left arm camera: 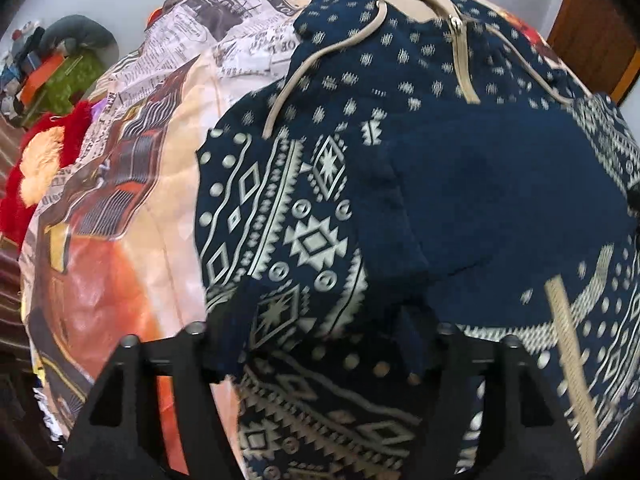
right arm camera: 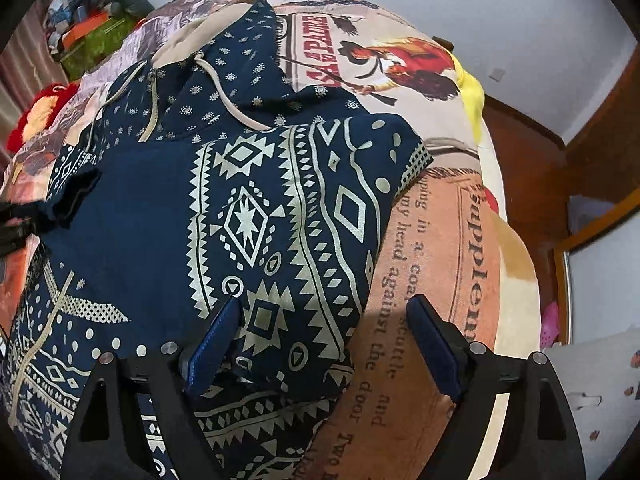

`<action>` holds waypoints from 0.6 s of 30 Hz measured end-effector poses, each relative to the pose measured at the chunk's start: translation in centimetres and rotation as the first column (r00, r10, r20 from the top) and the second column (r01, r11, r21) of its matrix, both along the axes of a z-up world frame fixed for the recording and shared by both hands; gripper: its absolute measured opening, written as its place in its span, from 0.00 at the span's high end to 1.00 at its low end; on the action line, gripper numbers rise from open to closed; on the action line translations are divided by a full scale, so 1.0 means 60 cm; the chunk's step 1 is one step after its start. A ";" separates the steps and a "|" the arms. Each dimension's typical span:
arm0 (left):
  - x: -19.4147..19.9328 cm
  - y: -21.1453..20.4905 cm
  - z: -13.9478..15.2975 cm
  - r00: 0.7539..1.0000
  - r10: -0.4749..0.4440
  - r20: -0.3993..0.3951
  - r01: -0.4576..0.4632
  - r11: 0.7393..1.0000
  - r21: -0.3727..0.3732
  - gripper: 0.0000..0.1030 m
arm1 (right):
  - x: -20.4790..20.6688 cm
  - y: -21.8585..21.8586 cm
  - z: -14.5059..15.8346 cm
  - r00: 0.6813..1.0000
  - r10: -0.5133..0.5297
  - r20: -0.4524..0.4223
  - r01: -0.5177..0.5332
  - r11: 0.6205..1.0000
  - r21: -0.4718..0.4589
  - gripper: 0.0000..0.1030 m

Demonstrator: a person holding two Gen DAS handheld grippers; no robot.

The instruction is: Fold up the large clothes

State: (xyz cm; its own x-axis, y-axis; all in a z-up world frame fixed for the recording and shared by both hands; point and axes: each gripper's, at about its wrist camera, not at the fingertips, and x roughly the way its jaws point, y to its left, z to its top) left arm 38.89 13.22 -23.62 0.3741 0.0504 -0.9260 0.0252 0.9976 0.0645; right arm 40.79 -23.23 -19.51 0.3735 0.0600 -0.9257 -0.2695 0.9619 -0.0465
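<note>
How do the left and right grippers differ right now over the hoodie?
The right gripper stands wide open, blue pads bare, one over the hoodie, one over the bedspread. The left gripper has hoodie fabric bunched between its fingers, hiding its pads; its grip is unclear. Both are low over the garment.

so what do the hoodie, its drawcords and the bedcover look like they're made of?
Hoodie: looks like soft matte knit, likely cotton fleece; it creases thickly, with cream print on navy. Drawcords: flat tan woven tape, by the look. Bedcover: smooth printed fabric with a slight sheen, perhaps polyester; fibre cannot be told.
</note>
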 end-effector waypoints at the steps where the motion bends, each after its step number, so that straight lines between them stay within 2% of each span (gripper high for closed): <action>1: -0.006 0.001 0.005 1.000 -0.011 -0.005 0.011 1.000 -0.004 0.35 | 0.000 -0.001 0.001 1.000 -0.005 -0.003 0.005 1.000 0.004 0.17; 4: -0.015 -0.008 0.032 0.999 -0.038 0.001 0.038 0.999 0.010 0.35 | 0.000 0.000 0.003 1.000 -0.012 -0.008 0.012 1.000 0.007 0.18; 7: -0.022 -0.032 0.076 0.994 -0.089 0.063 0.088 0.996 0.013 0.33 | -0.002 0.002 0.015 1.000 -0.010 -0.013 0.010 0.999 0.031 0.18; 9: -0.023 -0.053 0.099 0.987 -0.115 0.113 0.116 0.993 0.000 0.20 | -0.005 0.005 0.030 1.000 0.000 0.014 -0.001 0.999 0.040 0.18; 10: -0.021 -0.066 0.105 0.983 -0.128 0.131 0.130 0.992 -0.001 0.18 | -0.005 0.007 0.039 0.999 0.004 0.033 -0.006 0.999 0.038 0.18; 12: -0.007 -0.089 0.101 0.978 -0.157 0.140 0.157 0.987 0.013 0.16 | -0.004 0.011 0.053 0.998 0.010 0.061 -0.012 0.999 0.034 0.18; 18: 0.048 -0.147 0.029 0.983 -0.176 0.049 0.170 0.980 0.106 0.17 | 0.014 0.022 0.070 0.995 0.008 0.103 -0.011 1.000 0.029 0.18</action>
State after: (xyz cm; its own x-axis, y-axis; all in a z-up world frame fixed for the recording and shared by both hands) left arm 41.75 4.42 -21.87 0.4379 0.0719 -0.8961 0.1905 0.9667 0.1707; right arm 41.61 -21.91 -15.29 0.4659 0.0901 -0.8802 -0.2734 0.9608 -0.0464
